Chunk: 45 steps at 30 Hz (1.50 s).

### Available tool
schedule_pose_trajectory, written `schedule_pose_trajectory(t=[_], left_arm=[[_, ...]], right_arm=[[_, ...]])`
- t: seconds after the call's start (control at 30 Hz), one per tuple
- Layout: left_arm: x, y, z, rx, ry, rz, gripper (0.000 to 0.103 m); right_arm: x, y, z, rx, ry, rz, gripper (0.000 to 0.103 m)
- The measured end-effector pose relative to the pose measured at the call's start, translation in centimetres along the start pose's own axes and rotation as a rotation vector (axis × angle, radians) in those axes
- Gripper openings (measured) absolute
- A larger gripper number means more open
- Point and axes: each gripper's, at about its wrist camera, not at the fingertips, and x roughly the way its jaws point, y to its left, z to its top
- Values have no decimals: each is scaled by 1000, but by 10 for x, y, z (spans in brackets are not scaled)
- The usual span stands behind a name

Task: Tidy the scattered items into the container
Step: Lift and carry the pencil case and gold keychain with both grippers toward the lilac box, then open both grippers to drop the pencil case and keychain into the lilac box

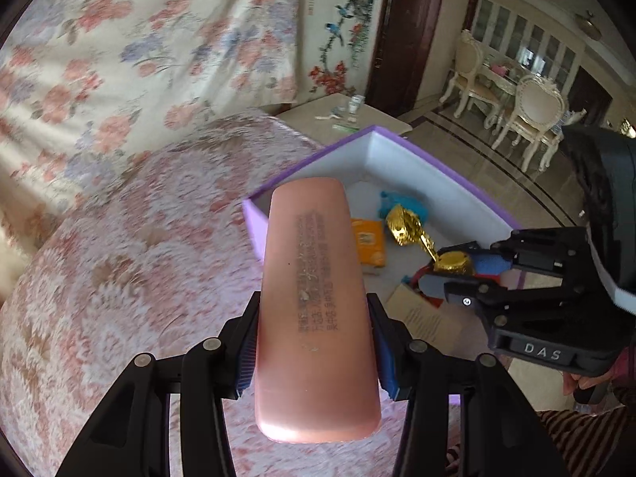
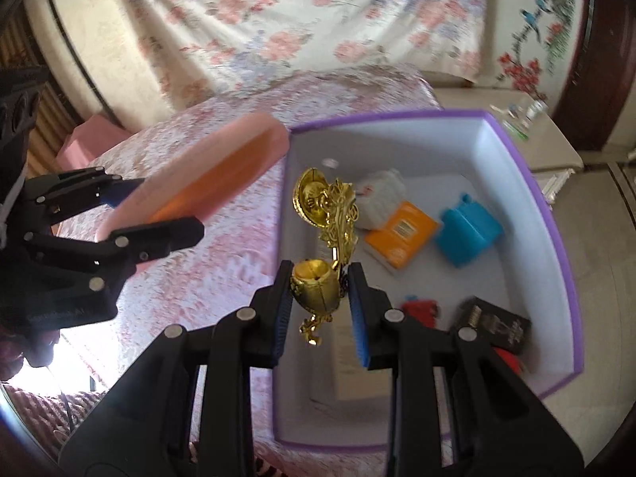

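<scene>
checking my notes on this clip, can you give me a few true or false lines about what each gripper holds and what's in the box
1. The left gripper is shut on a pink case. True.
2. The right gripper is open and holds nothing. False: it is shut on a gold ornament.
3. The purple box has a white inside and already holds things. True.
4. The blue item lies on the bedspread outside the box. False: it lies inside the box, beside an orange packet.
5. The pink case already rests in the box. False: it is held above the bedspread, at the box's edge.
</scene>
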Motion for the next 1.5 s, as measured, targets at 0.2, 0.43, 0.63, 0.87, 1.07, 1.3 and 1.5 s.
schedule_pose_trajectory(t=[0.2, 0.43, 0.63, 0.87, 1.07, 1.3, 1.5], left_arm=[[20, -28, 18, 51, 16, -27, 49], [51, -55, 31, 102, 64, -44, 49], [74, -71, 35, 142, 118, -43, 49], [95, -80, 50, 170, 137, -36, 49], [118, -81, 71, 208, 158, -10, 49], [142, -82, 100, 260, 165, 23, 49], [159, -86, 107, 296, 191, 41, 50]], right_arm=[[-3, -36, -8, 66, 10, -41, 30], [-1, -65, -15, 113, 32, -69, 30], [8, -75, -13, 109, 54, -87, 30], [10, -88, -17, 138, 68, -93, 30], [14, -92, -22, 143, 99, -88, 30], [15, -96, -24, 134, 126, -96, 30], [18, -97, -25, 126, 164, -79, 31]])
